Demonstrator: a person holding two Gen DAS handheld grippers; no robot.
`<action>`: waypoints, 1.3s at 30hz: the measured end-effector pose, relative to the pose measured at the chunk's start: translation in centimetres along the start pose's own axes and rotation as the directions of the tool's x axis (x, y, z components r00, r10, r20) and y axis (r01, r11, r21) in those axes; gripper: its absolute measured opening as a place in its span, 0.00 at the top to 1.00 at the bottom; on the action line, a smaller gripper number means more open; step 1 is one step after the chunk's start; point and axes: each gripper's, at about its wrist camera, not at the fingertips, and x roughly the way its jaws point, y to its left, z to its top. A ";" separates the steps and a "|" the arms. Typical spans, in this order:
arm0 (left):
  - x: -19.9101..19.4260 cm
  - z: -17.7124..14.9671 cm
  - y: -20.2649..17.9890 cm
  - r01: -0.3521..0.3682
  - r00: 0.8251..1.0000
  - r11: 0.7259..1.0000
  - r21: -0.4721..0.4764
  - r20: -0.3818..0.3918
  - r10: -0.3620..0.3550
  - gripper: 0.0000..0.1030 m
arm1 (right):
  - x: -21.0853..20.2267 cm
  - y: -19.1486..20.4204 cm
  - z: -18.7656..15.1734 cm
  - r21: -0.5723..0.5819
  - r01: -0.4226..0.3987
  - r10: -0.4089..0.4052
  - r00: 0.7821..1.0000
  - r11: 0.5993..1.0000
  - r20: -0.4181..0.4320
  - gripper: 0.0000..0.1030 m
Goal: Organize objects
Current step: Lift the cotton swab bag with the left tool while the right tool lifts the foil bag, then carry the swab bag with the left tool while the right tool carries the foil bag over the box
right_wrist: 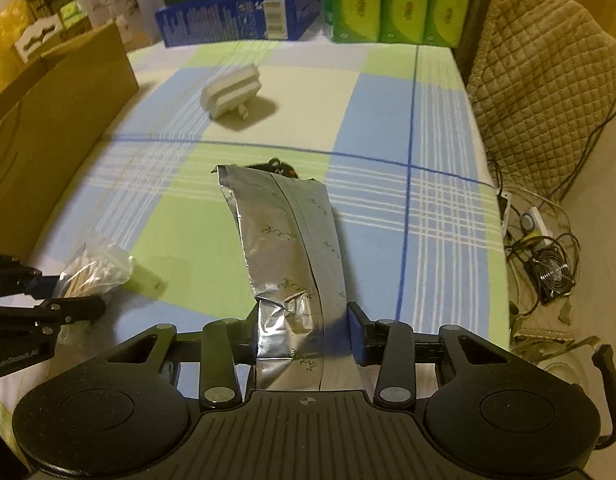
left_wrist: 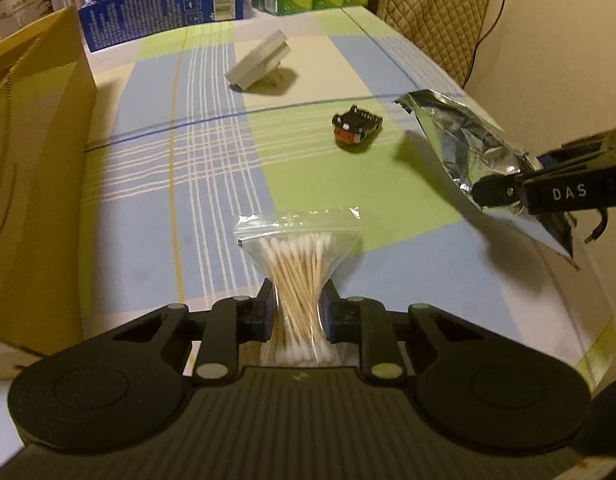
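My left gripper (left_wrist: 295, 308) is shut on a clear zip bag of cotton swabs (left_wrist: 297, 256), held above the checked tablecloth. The same swab bag (right_wrist: 95, 270) shows at the left of the right wrist view, pinched by the left gripper (right_wrist: 67, 292). My right gripper (right_wrist: 303, 328) is shut on a silver foil pouch (right_wrist: 283, 232), lifted over the table. That pouch (left_wrist: 472, 152) hangs at the right of the left wrist view, with the right gripper (left_wrist: 496, 192) clamping it. A small black and orange toy car (left_wrist: 356, 126) lies mid-table. A white plug adapter (left_wrist: 257, 60) lies farther back.
An open cardboard box (left_wrist: 31, 168) stands along the left edge. Blue and green cartons (left_wrist: 159, 8) and green tissue packs (right_wrist: 396, 0) line the far edge. A quilted chair back (right_wrist: 540, 60) stands at the right, with cables and a small fan (right_wrist: 552, 268) on the floor.
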 end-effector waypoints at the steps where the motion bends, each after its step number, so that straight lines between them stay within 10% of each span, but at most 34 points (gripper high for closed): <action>1: -0.4 0.1 0.0 0.005 1.000 1.000 -0.009 0.007 -0.004 0.82 | -0.5 0.1 0.0 0.007 -0.001 0.001 1.000 1.000 0.008 0.64; 22: -12.2 0.1 0.5 0.041 0.987 0.998 -0.040 0.156 -0.035 0.82 | -12.9 5.7 0.1 0.103 -0.037 0.015 0.978 0.994 0.208 0.64; 39: -16.8 -2.5 2.5 0.051 0.981 0.998 -0.047 0.191 -0.042 0.82 | -15.3 11.0 -3.2 0.146 -0.058 0.024 0.975 0.988 0.223 0.64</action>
